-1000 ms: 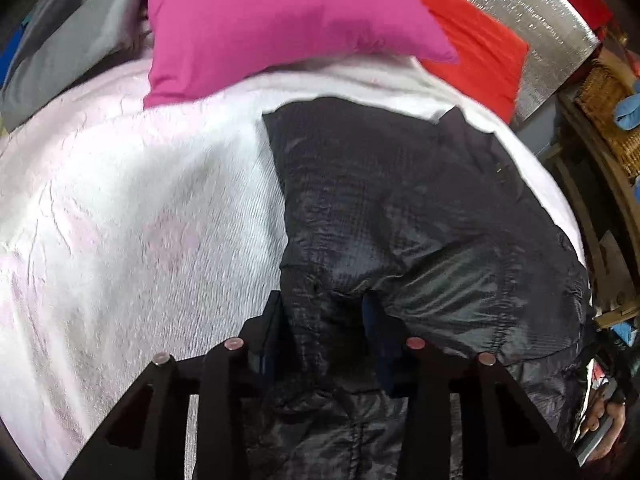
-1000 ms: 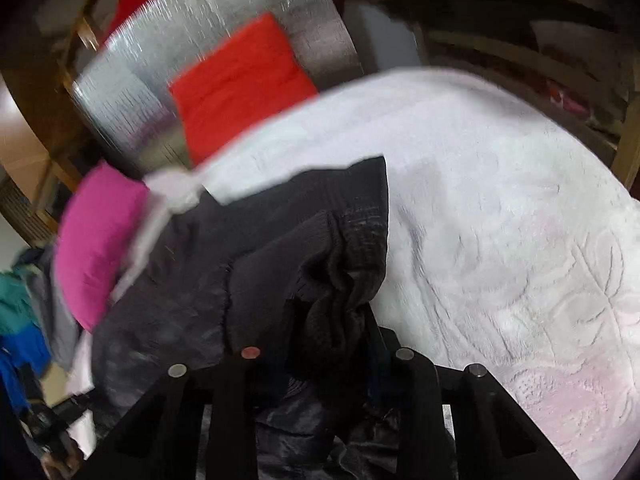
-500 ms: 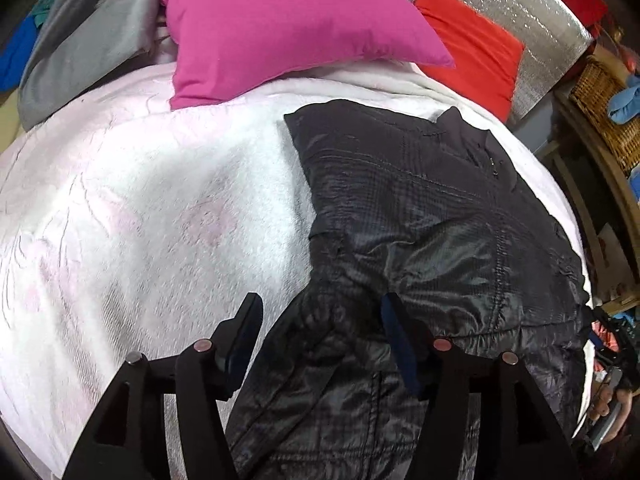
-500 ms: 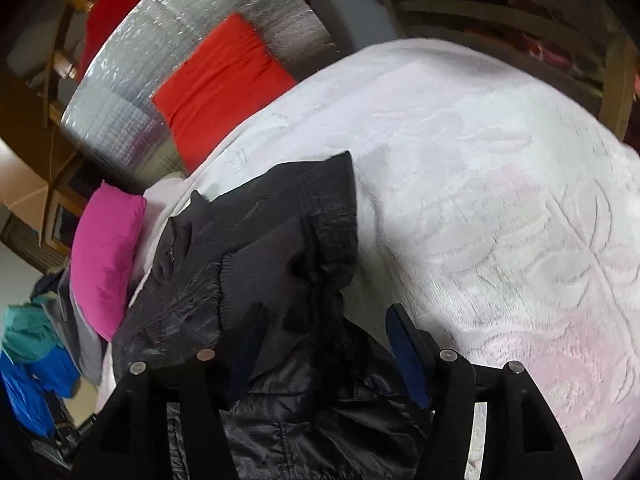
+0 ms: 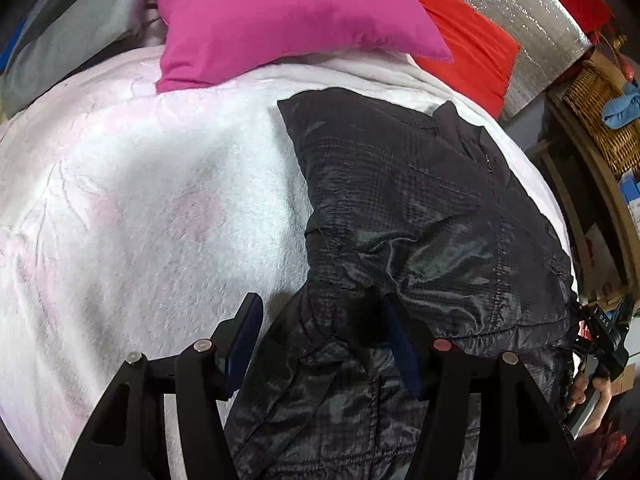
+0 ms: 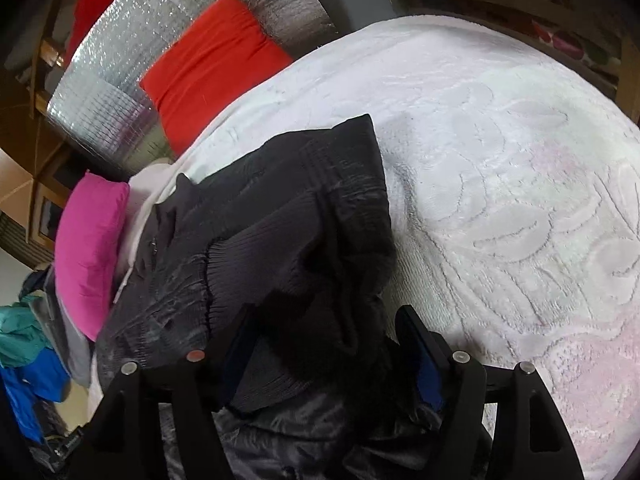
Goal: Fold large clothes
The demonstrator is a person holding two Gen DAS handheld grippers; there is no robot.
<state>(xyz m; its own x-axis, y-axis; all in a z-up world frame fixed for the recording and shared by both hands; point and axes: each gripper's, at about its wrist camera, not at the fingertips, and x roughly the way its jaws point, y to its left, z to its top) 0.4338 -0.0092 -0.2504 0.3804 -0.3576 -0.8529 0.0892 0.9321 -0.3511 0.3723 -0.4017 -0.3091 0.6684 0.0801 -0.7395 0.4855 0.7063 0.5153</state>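
Note:
A black quilted jacket [image 5: 420, 216] lies on the white and pink bedspread [image 5: 140, 208], its folded part toward the pillows. My left gripper [image 5: 320, 320] is open just above the jacket's near fold, the jaws wide apart with fabric lying loose between them. In the right wrist view the jacket [image 6: 288, 216] lies bunched, with a ribbed cuff on top. My right gripper [image 6: 324, 332] is open over that bunched part, not pinching it.
A magenta pillow [image 5: 280, 16] and a red cushion [image 5: 468, 48] lie at the head of the bed before a silver foil panel [image 5: 532, 8]. A wicker basket [image 5: 604, 120] stands at the right. Blue and teal clothes [image 6: 24, 360] lie off the bed's side.
Both grippers were shut on the jacket a second ago; both have opened and let the fabric drop onto the bed, then drawn back slightly.

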